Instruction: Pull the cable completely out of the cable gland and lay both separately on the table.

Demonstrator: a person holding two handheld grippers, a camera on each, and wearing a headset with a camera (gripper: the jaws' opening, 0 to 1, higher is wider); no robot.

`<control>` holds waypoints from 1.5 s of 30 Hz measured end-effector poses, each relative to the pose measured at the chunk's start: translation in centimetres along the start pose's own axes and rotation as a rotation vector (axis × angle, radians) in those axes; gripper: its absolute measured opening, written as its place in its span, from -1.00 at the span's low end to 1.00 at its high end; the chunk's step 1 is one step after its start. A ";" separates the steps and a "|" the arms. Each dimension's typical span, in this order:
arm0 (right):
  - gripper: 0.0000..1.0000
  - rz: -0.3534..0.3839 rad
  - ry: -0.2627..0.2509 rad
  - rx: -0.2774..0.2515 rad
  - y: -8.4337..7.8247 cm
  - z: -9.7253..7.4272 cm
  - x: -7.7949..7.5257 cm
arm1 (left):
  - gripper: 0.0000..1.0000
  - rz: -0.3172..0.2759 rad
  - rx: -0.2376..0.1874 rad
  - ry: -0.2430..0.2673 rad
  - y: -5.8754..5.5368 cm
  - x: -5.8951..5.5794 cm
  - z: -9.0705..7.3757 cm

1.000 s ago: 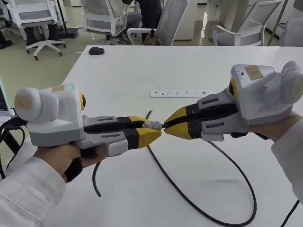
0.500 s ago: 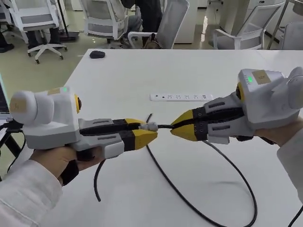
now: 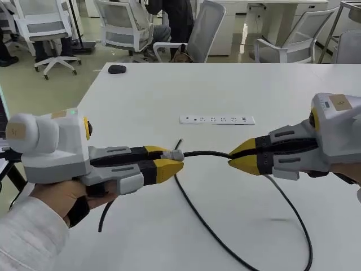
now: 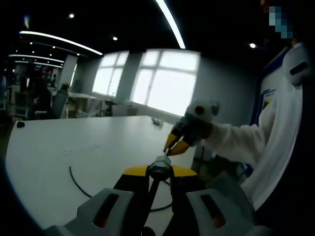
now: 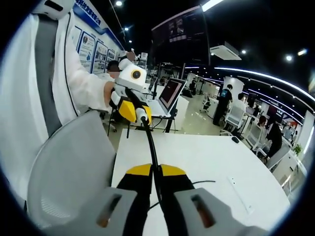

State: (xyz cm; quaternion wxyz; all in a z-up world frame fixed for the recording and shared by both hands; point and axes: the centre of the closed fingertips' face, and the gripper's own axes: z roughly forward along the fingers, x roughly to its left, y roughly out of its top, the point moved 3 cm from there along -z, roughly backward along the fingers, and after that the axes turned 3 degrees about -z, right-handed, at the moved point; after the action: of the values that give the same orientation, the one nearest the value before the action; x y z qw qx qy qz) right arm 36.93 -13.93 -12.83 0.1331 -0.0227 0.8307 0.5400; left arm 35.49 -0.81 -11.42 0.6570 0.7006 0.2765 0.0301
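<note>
One table (image 3: pixel 225 84), one black cable (image 3: pixel 206 153), one grey cable gland (image 3: pixel 174 154), cable threaded through it. I hold both grippers level mid-frame, tips facing, apart: left tongs (image 3: pixel 176 158) clamped on gland, right tongs (image 3: pixel 231 160) pinching cable.

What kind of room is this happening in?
Probably an open-plan office: swivel chairs stand behind a long white table, a power strip lies on it, and an open laptop stands nearby.
</note>
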 end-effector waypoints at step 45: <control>-0.65 -0.011 -0.002 0.023 0.9 1.5 0.8 | -0.66 0.022 0.025 -0.043 -0.2 -1.2 0.6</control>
State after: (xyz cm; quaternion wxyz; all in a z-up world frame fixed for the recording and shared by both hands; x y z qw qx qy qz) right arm 36.25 -12.14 -12.75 0.1374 -0.0252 0.8366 0.5297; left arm 34.67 -1.82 -11.28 0.6537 0.7123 0.2549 0.0189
